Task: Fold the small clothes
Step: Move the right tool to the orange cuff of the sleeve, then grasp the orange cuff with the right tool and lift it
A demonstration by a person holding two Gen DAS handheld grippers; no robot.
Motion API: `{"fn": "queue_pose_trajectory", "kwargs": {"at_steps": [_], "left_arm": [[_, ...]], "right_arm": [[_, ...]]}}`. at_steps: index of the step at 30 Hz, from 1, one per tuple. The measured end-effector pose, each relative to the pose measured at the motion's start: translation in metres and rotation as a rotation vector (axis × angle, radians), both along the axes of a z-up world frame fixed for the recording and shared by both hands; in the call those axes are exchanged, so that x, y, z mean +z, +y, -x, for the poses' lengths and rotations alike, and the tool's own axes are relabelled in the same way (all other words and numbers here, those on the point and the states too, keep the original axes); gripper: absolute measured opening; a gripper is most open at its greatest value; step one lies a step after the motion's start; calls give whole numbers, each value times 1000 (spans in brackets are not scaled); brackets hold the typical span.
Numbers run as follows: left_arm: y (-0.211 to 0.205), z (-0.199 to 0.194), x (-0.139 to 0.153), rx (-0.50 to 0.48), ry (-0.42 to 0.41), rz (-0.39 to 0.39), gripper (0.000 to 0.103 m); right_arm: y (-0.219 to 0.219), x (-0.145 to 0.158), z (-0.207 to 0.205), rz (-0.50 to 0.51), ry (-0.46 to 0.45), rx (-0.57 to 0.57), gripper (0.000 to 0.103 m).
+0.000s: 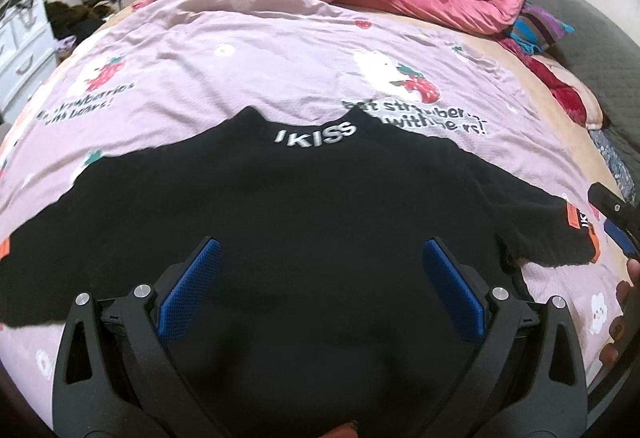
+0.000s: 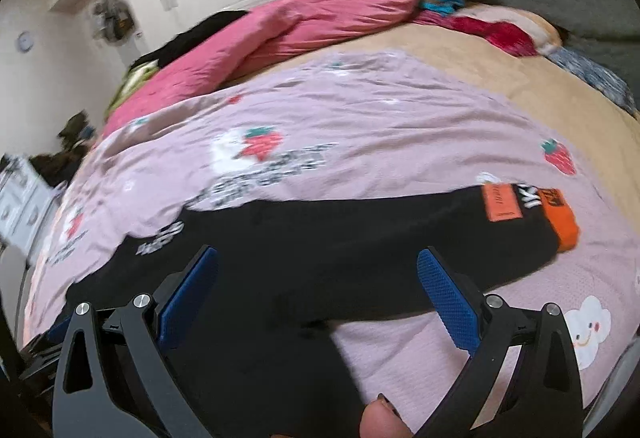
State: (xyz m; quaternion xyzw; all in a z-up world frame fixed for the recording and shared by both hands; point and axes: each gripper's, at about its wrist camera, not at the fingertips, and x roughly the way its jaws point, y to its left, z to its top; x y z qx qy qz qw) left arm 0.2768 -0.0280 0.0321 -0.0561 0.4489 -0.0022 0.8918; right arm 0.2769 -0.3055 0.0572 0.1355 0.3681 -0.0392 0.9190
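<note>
The black shirt (image 1: 304, 206) lies flat on the bed (image 1: 248, 78). Both grippers, left (image 1: 318, 258) and right (image 2: 316, 266), have fingers spread wide, holding nothing.

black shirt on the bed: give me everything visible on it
The black shirt looks like soft knit. It lies flat and unfolded on the pink strawberry-print sheet, both sleeves spread out. White "IKISS" lettering marks the neckline; the right sleeve's cuff carries orange patches. Both open grippers hover over it, gripping nothing.
</note>
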Motion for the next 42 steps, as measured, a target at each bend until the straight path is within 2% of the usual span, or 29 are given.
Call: {"fn": "queue_pose_trajectory", "kwargs": {"at_steps": [2, 9, 15, 20, 26, 33, 36, 37, 38, 39, 41, 42], "left_arm": [[-8, -9, -2, -20, 6, 3, 95], [-36, -34, -19, -60, 31, 2, 95], [-57, -52, -36, -83, 70, 29, 95], [-70, -64, -43, -84, 67, 3, 95], [-82, -79, -60, -94, 96, -23, 95], [-89, -88, -77, -98, 114, -3, 95], [-88, -89, -76, -95, 105, -1, 95], [-88, -88, -76, -94, 105, 0, 95], [-88, -89, -75, -93, 106, 0, 95], [-87, -89, -75, -91, 106, -1, 95], [-84, -89, -71, -85, 100, 1, 95], [-83, -88, -68, -82, 94, 1, 95]], "right_arm": [[-17, -8, -3, 18, 11, -49, 99], [-76, -28, -3, -12, 49, -207, 99], [-114, -49, -1, 48, 94, -353, 99], [-144, -69, 0, -70, 144, -402, 99], [-164, -86, -3, -160, 175, -437, 99], [-190, -111, -12, -356, 173, -465, 99], [-197, -112, -17, -376, 149, -482, 97], [-198, -112, -18, -369, 144, -492, 87], [-198, -112, -18, -353, 141, -505, 72], [-199, -112, -18, -343, 141, -512, 65], [-203, -112, -17, -356, 123, -520, 44], [-206, -112, -15, -368, 111, -526, 39]]}}
